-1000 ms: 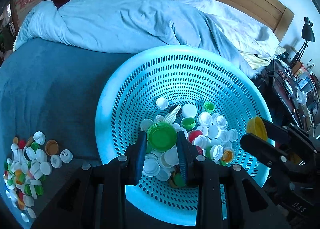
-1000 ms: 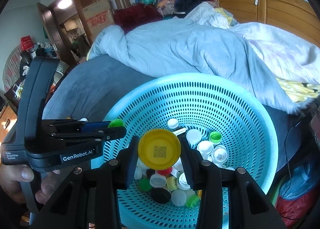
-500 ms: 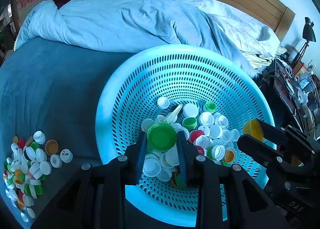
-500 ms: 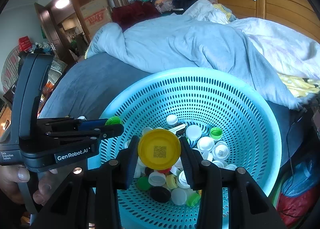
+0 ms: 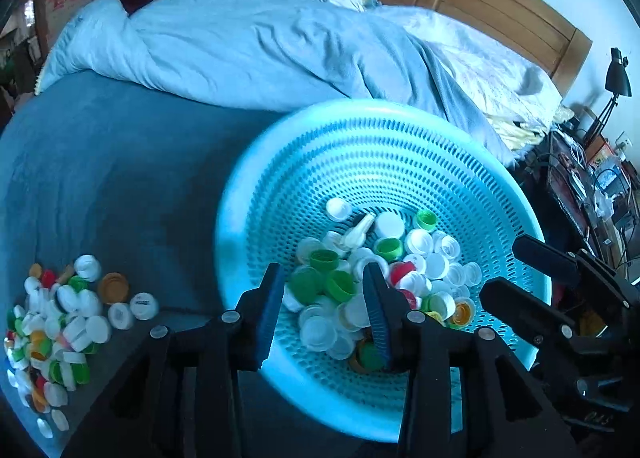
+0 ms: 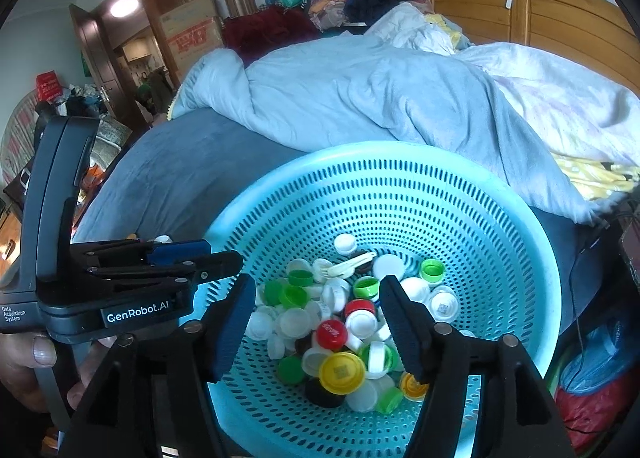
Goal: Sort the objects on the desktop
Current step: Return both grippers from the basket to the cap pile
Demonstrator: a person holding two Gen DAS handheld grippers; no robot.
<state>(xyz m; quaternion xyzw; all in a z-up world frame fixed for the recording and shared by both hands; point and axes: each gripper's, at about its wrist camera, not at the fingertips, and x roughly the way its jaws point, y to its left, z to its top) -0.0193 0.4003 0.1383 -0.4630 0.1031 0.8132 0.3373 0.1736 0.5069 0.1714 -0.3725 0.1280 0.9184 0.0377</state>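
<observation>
A: Where are the caps now?

B: Both lie loose in the perforated turquoise plastic basket (image 6: 500, 218): the yellow plastic cap (image 6: 342, 372) and the green plastic cap (image 5: 339, 285).

A: And the grippers?

B: The left gripper (image 5: 325, 312) and right gripper (image 6: 318, 322) are opening, nothing held. They should be lifted clear before the loose pile of bottle caps (image 5: 60, 322) is approached.

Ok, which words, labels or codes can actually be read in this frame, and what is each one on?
"GenRobot.AI": left gripper body.
"Data Acquisition System": same body, small print at its left end.
Red cap: white script, too blurred to read.
Yellow cap: printed code square, no words.
Cardboard box: red print, unreadable.
</observation>
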